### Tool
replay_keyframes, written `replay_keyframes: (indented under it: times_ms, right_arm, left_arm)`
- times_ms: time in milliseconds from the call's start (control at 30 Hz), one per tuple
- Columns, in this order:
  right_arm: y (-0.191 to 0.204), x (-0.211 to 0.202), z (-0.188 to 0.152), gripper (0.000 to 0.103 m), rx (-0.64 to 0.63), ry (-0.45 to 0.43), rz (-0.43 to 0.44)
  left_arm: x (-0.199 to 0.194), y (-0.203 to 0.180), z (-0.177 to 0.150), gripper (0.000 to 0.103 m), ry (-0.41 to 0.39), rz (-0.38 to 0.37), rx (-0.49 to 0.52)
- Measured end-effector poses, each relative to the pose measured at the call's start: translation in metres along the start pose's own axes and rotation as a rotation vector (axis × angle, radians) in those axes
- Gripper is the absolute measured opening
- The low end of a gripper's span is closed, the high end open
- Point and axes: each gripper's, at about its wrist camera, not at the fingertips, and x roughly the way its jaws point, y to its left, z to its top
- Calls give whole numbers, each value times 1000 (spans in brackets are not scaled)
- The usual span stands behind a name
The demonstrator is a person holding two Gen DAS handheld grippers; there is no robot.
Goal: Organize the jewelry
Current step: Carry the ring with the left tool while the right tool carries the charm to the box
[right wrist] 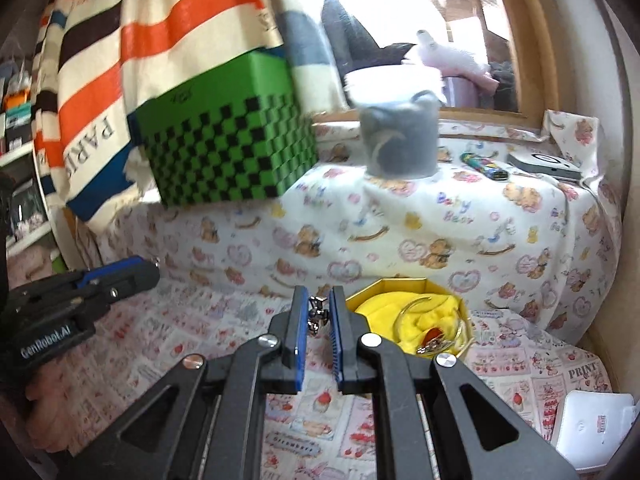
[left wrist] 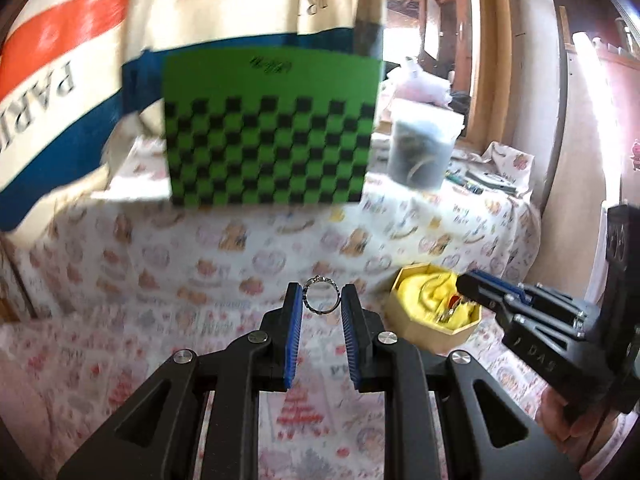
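Observation:
My left gripper point(left wrist: 321, 298) is shut on a silver ring point(left wrist: 321, 295), held upright between the blue pads above the patterned cloth. My right gripper point(right wrist: 319, 312) is shut on a small silver jewelry piece point(right wrist: 318, 314), just left of the gold octagonal box. The box point(left wrist: 434, 304) has a yellow cloth lining and holds a bangle point(right wrist: 420, 312) and a red-stoned piece point(right wrist: 434, 336); it also shows in the right wrist view point(right wrist: 404, 285). The right gripper shows in the left wrist view point(left wrist: 480, 286) at the box's right rim. The left gripper shows at the left of the right wrist view point(right wrist: 148, 270).
A green and black checkered box point(left wrist: 268, 132) stands at the back on a raised cloth-covered ledge point(right wrist: 480, 216). A lidded grey container point(right wrist: 400, 136) stands to its right. A striped bag point(left wrist: 60, 80) hangs at the left. A white device point(right wrist: 592, 428) lies at the lower right.

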Motion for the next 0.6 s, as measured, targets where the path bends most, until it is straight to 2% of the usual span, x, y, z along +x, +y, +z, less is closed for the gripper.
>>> replay_keyframes:
  times_ms: [133,200,267,333,500,600]
  right_arm:
    - [-20,-4,5,10,52,-22,-4]
    - [-34,-6,8,10,86,-33,-30]
    - [-53,-5,11,10,144,-30,-22]
    - [-71,-2,10,10,210,-8,10]
    - [-113,15,0,10,383,46,31]
    - [-128,25,-6,10,450,80,47]
  left_arm:
    - [10,-19,24,19,1,-63,4]
    - [20,-31,31,19,3,-85,14]
    - [31,-42,34,19,15,-112,9]
    - [45,-52,34,19,35,-154,-3]
    - [82,-76,23,19,59,-133,31]
    - [104,-76,17,19,121,-179,-19]
